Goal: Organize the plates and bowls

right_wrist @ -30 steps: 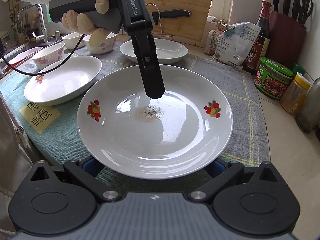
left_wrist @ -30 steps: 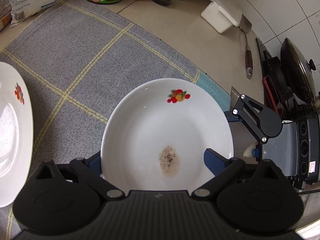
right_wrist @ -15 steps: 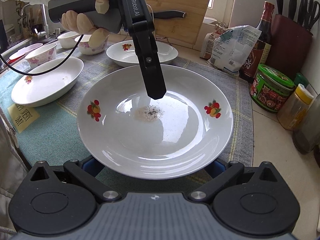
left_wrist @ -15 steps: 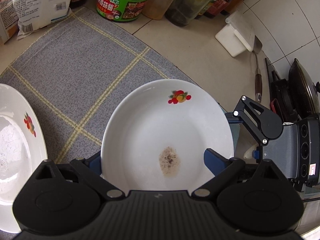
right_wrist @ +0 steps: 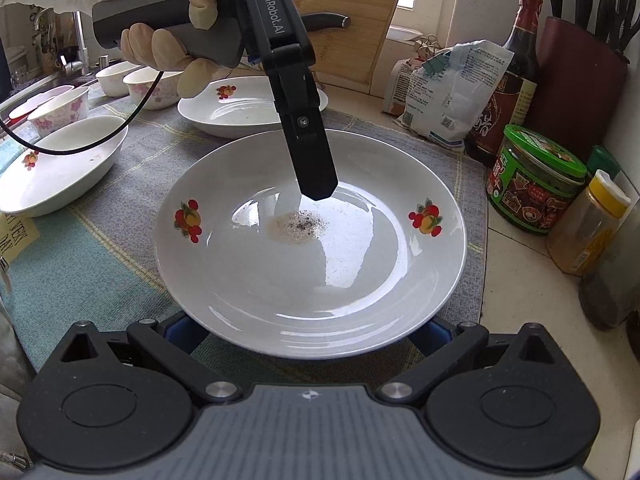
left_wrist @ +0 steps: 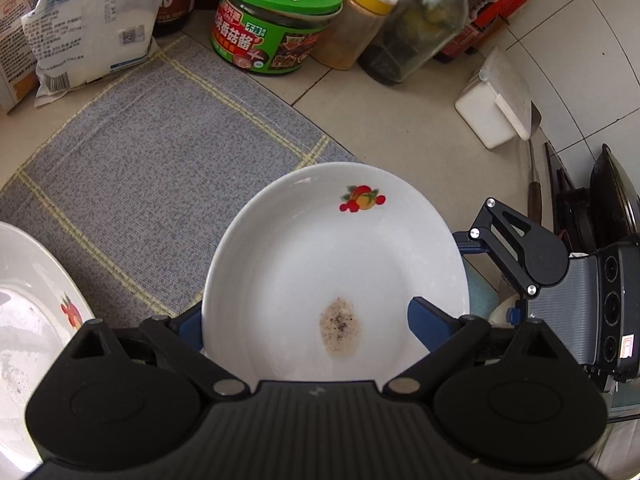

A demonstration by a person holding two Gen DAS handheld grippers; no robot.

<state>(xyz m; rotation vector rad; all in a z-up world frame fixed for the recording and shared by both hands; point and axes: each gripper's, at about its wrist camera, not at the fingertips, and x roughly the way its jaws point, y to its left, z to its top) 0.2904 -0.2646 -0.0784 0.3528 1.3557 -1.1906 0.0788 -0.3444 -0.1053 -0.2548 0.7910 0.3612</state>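
Note:
A white plate with fruit prints and a speckled stain [left_wrist: 336, 264] [right_wrist: 312, 248] is held above the grey mat by both grippers. My left gripper [left_wrist: 306, 330] is shut on its rim; in the right wrist view its upper finger [right_wrist: 312, 164] reaches over the plate's middle. My right gripper [right_wrist: 308, 330] grips the near rim from below, its blue pads mostly hidden under the plate. Another fruit-print plate [right_wrist: 252, 106] [left_wrist: 36, 320] rests on the mat beyond. A white oval dish [right_wrist: 60, 164] and several floral bowls [right_wrist: 64, 110] stand at the left.
A green-lidded jar [right_wrist: 536, 180] [left_wrist: 276, 20], a yellow-capped jar [right_wrist: 588, 224], bottles, a white bag [right_wrist: 452, 92] and a knife block [right_wrist: 580, 76] line the right edge. A white box [left_wrist: 496, 104], a spatula and a pan [left_wrist: 612, 196] lie by the stove.
Both grippers have carried the plate together toward the jars at the mat's right end. The other dishes have dropped back to the left. The grips have not changed.

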